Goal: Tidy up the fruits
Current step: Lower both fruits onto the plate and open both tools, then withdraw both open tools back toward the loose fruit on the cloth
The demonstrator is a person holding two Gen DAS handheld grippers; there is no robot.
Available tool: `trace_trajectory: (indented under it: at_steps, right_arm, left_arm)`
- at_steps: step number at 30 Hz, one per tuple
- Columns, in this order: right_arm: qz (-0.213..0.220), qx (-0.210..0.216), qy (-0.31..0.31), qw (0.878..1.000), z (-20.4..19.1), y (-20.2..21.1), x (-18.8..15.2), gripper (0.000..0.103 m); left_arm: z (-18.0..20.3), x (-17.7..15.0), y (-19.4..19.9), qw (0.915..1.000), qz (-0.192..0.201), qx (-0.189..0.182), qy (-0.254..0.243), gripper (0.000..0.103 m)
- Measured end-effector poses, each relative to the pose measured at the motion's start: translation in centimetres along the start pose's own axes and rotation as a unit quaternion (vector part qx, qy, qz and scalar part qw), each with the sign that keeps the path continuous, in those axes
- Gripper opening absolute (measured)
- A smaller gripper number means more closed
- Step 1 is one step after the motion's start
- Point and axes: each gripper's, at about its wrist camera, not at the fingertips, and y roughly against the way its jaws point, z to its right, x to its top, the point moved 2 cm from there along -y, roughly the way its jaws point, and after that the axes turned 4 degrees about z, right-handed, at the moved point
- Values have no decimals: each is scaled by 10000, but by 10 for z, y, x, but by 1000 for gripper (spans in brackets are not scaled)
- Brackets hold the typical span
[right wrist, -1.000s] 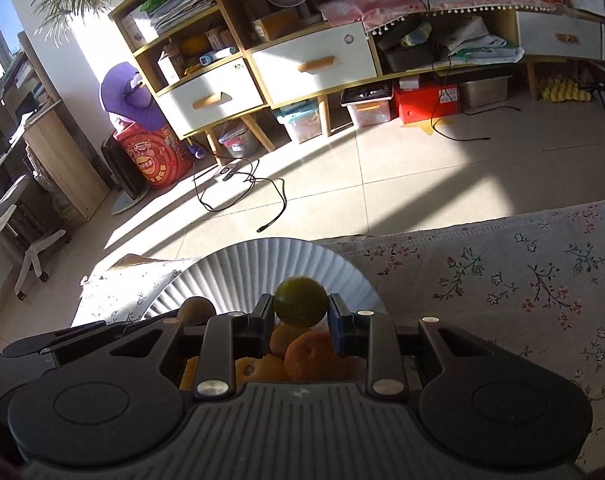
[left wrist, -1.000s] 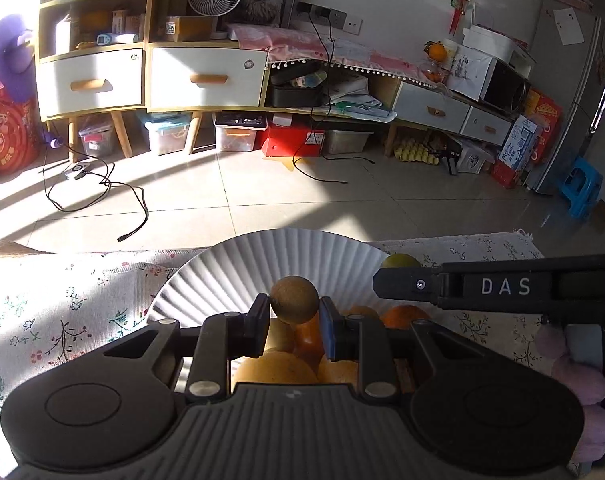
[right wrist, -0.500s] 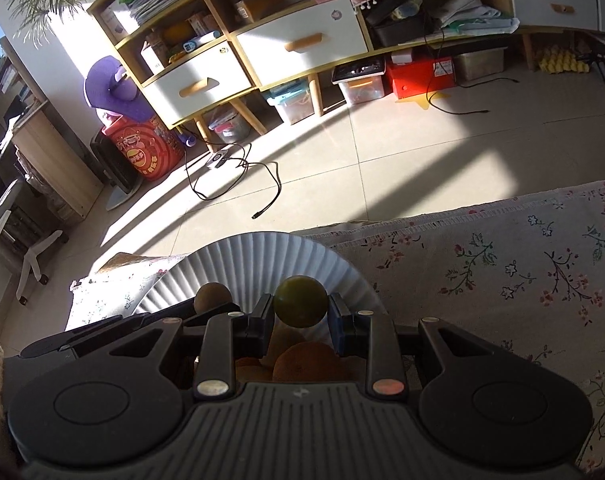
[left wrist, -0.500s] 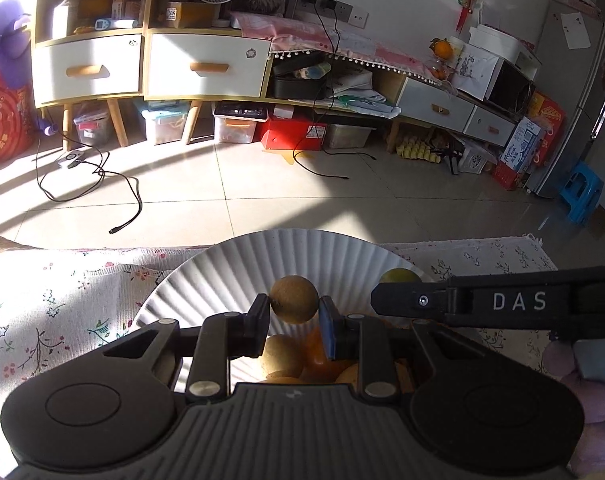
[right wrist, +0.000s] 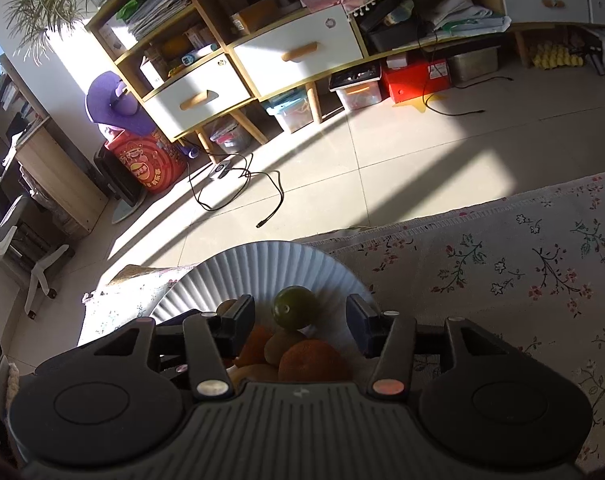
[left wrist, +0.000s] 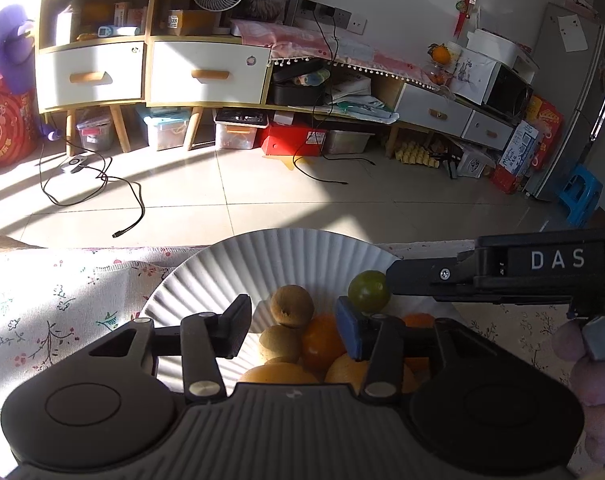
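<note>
A white ribbed plate [left wrist: 222, 276] on the flowered cloth holds a pile of fruit. My left gripper [left wrist: 292, 326] hovers low over it with its jaws opening. A brown kiwi [left wrist: 292, 306] lies between the fingers on top of the pile, free of both pads. Beneath it are another kiwi [left wrist: 280, 344] and an orange [left wrist: 322, 340]. My right gripper [right wrist: 298, 320] is over the same plate [right wrist: 242, 268], its jaws also opening. A green round fruit [right wrist: 294, 307] rests between them on an orange [right wrist: 312, 360], untouched by the pads. In the left wrist view the same green fruit [left wrist: 368, 291] sits by the right gripper's black side.
The flowered tablecloth [right wrist: 502, 272] stretches to the right of the plate. The table's far edge runs just behind the plate, with tiled floor and a black cable [left wrist: 102, 188] beyond. A pale purple fuzzy sleeve or glove [left wrist: 594, 372] shows at the right of the left wrist view.
Both grippers were shut on fruit, the left on the kiwi and the right on the green fruit. Both have opened and the two fruits now rest on the pile.
</note>
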Motion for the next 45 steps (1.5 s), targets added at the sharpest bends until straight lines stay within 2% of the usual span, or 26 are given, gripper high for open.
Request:
trace_trajectory:
  at_steps: [5, 13, 30, 37, 45]
  right_arm:
    - [76, -21, 46, 10000, -2, 17, 0, 57]
    - [117, -46, 309, 9994, -6, 42, -14, 69]
    - [148, 44, 751, 9971, -17, 84, -51, 87]
    - [169, 6, 924, 9956, -22, 99, -69, 91]
    - [230, -75, 1330, 9908, -31, 115, -88, 94]
  left_arm:
    - [2, -3, 20, 9999, 79, 130, -54, 58]
    - [2, -13, 52, 9995, 79, 258, -131, 74]
    - [11, -44, 105, 9985, -66, 255, -471, 88]
    - [17, -60, 126, 9980, -67, 310, -547, 94]
    - [17, -75, 144, 9989, -110, 293, -360, 95]
